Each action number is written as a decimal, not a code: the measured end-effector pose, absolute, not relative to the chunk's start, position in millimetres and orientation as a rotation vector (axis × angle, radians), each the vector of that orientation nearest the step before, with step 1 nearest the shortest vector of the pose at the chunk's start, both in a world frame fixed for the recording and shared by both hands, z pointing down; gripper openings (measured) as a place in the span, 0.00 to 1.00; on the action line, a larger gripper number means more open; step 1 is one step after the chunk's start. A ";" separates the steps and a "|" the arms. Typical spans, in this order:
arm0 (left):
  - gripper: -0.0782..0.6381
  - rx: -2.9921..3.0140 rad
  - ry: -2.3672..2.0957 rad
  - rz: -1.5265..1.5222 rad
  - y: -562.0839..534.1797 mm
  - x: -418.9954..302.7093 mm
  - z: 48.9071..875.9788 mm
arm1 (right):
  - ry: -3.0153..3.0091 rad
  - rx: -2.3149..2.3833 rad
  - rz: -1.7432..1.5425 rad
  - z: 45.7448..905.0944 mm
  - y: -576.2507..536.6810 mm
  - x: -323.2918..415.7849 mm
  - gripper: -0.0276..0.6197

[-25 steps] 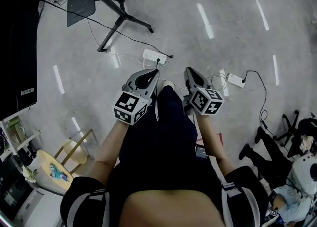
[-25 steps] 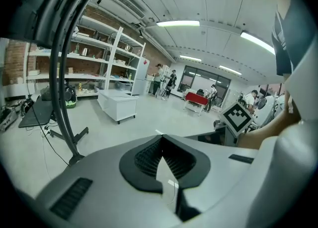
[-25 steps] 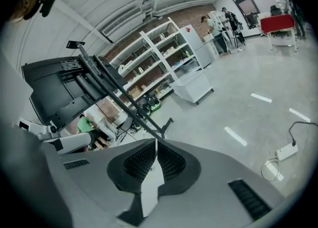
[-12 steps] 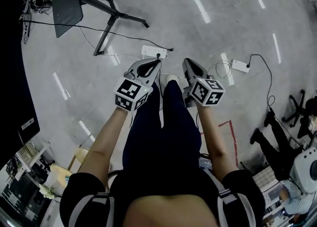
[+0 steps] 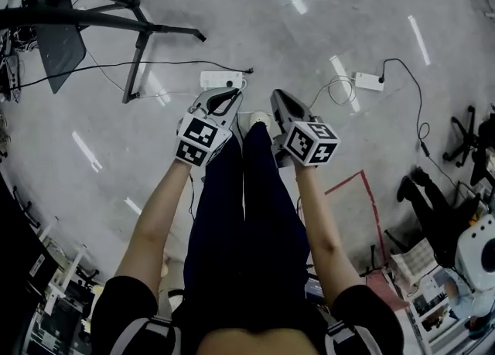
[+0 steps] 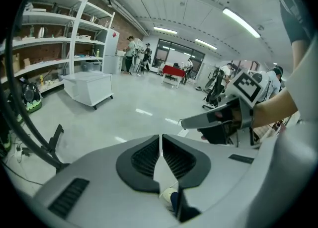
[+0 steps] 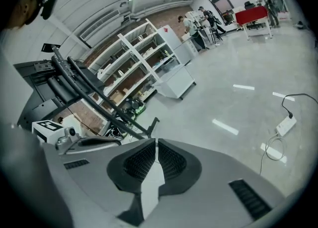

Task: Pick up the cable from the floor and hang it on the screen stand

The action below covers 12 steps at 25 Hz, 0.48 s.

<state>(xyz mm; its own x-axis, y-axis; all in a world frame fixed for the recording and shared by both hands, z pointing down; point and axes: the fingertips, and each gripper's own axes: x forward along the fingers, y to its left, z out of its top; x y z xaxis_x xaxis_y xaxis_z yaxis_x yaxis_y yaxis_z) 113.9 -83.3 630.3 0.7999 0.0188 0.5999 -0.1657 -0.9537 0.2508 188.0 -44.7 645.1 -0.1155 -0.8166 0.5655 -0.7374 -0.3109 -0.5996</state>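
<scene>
The person is standing over the grey concrete floor [image 5: 363, 5], holding the left hand-held gripper [image 5: 233, 93] and the right hand-held gripper [image 5: 276, 95] side by side, each with its jaws pressed together on nothing. The thin black cable [image 5: 170, 60] is lying on the floor, seemingly running from the black-legged screen stand [image 5: 139, 29] to a white power strip [image 5: 220, 80] just ahead of the left hand-held gripper.

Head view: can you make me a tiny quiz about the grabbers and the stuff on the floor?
1. True or false: the left gripper is holding a cable.
2. The power strip just past the left gripper is: A white, B red, C green.
3. Fill in: the screen stand has legs coloured ____.
Key: 1 false; 2 A; 3 black.
</scene>
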 end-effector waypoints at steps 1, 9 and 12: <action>0.12 2.697 -0.101 0.927 -83.5 117.3 647.9 | 1.796 -2.029 -1.419 654.5 -44.3 190.2 0.08; 0.12 2.734 -0.070 1.166 -73.6 150.4 770.7 | 1.741 -2.053 -1.507 741.0 -28.2 209.0 0.08; 0.12 2.745 -0.075 1.240 -74.1 156.2 813.6 | 1.668 -2.054 -1.521 771.6 -21.9 218.6 0.08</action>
<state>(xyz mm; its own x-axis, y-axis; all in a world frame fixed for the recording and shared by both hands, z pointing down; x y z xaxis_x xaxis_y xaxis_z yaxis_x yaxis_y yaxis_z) 156.2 -74.1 813.6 0.6613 0.0073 0.7501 -0.0982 -0.9905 0.0962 218.6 -21.9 771.6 -0.0923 -0.7788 0.6205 -0.6896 -0.3995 -0.6040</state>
